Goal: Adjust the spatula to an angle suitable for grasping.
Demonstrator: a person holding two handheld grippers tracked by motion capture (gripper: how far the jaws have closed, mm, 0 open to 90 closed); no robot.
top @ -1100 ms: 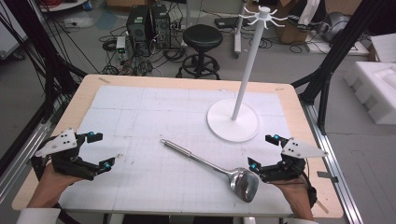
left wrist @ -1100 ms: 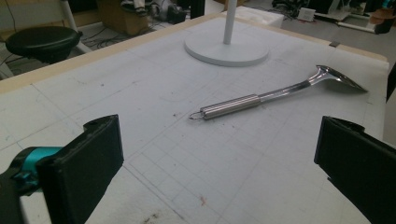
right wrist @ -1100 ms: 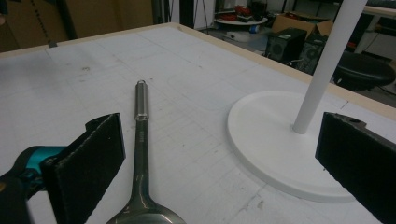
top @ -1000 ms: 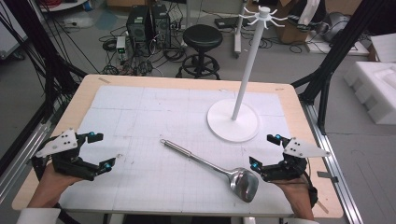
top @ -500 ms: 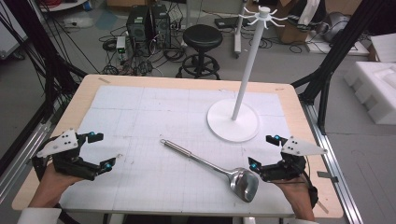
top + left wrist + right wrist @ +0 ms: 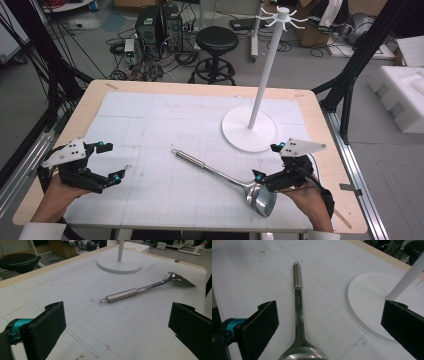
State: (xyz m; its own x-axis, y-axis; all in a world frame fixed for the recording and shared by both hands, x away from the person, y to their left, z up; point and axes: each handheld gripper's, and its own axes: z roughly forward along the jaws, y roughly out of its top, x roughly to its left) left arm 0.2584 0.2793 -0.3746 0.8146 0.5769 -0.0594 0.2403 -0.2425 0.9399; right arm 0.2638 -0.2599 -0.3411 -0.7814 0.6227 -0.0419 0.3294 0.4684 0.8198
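A steel ladle (image 6: 215,173) lies flat on the white mat, its ringed handle end toward the middle and its bowl (image 6: 263,199) near the front edge. My right gripper (image 6: 267,162) is open just right of and above the bowl. In the right gripper view the ladle (image 6: 298,302) runs straight away between the wide-apart jaws of this gripper (image 6: 329,331), with nothing held. My left gripper (image 6: 111,161) is open at the front left, well away from the ladle. From the left gripper (image 6: 117,333) the ladle (image 6: 130,292) lies ahead across the mat.
A white hook stand (image 6: 264,75) rises from a round base (image 6: 240,137) at the back right of the mat, close behind my right gripper; the base (image 6: 372,302) shows beside the ladle handle. A stool (image 6: 216,40), cables and equipment stand on the floor beyond the table.
My right gripper has edged slightly left, closer to the ladle's bowl. The left gripper and the ladle have stayed put.
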